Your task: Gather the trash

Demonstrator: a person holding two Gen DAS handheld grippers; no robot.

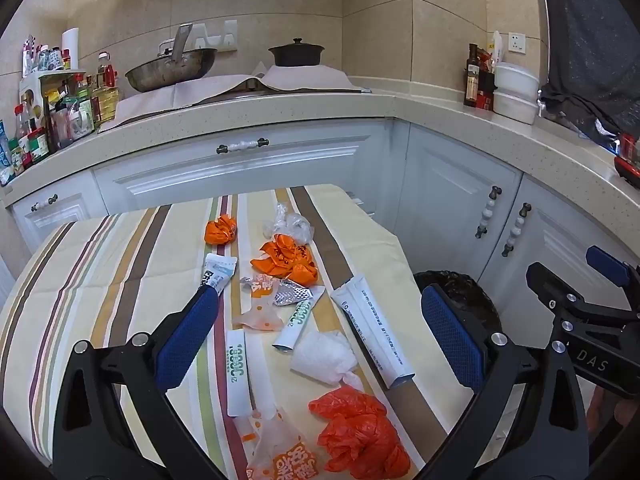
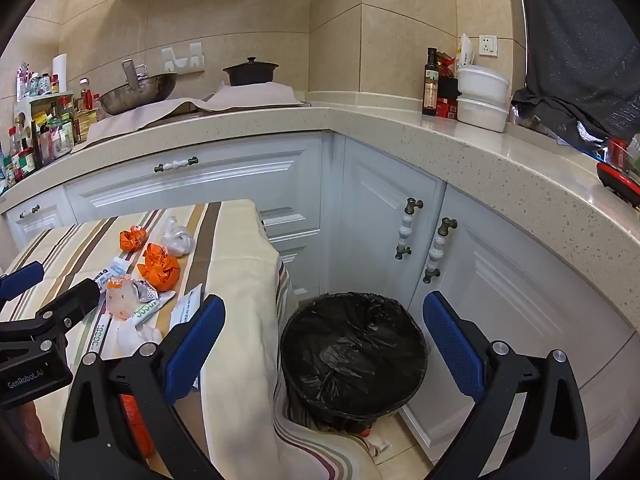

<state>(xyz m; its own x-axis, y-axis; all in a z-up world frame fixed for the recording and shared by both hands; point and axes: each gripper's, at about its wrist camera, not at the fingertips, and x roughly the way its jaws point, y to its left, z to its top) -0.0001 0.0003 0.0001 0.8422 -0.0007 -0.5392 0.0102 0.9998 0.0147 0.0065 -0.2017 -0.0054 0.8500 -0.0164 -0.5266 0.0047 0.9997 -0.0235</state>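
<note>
A speckled beige stone counter [image 1: 304, 108] wraps the corner of the kitchen above white panelled cabinet doors [image 2: 384, 208], and in front of it stands a table under a striped cloth [image 1: 120, 264] of cream, brown, yellow and maroon bands, its fabric hanging in soft folds at the right edge. Beside that edge, on the tiled floor, sits a round bin lined with a glossy, wrinkled black bag [image 2: 354, 354]; it lies directly ahead of the right gripper [image 2: 324, 348], framed between its two blue, dimpled pads, which stand wide apart with nothing in them. The left gripper [image 1: 320, 336] hangs over the table, its jaws likewise spread wide and empty, and the trash lies scattered on the cloth between and beyond its fingers. Largest is a long white carton [image 1: 372, 328], rectangular and printed with fine text, lying aslant just inside the right finger. Near the bottom sits a crumpled red-orange plastic bag [image 1: 360, 436], thin and shiny, with a translucent printed wrapper [image 1: 280, 452] beside it. A wadded white tissue [image 1: 324, 356] rests between carton and bag. A flat white strip box [image 1: 240, 372] and a white tube [image 1: 298, 322] lie toward the middle, a second tube [image 1: 218, 272] touches the left fingertip, and farther off are a crinkled orange bag [image 1: 286, 258], a silver foil blister [image 1: 290, 292], a clear plastic knot [image 1: 290, 222] and a small orange ball [image 1: 220, 230].
</note>
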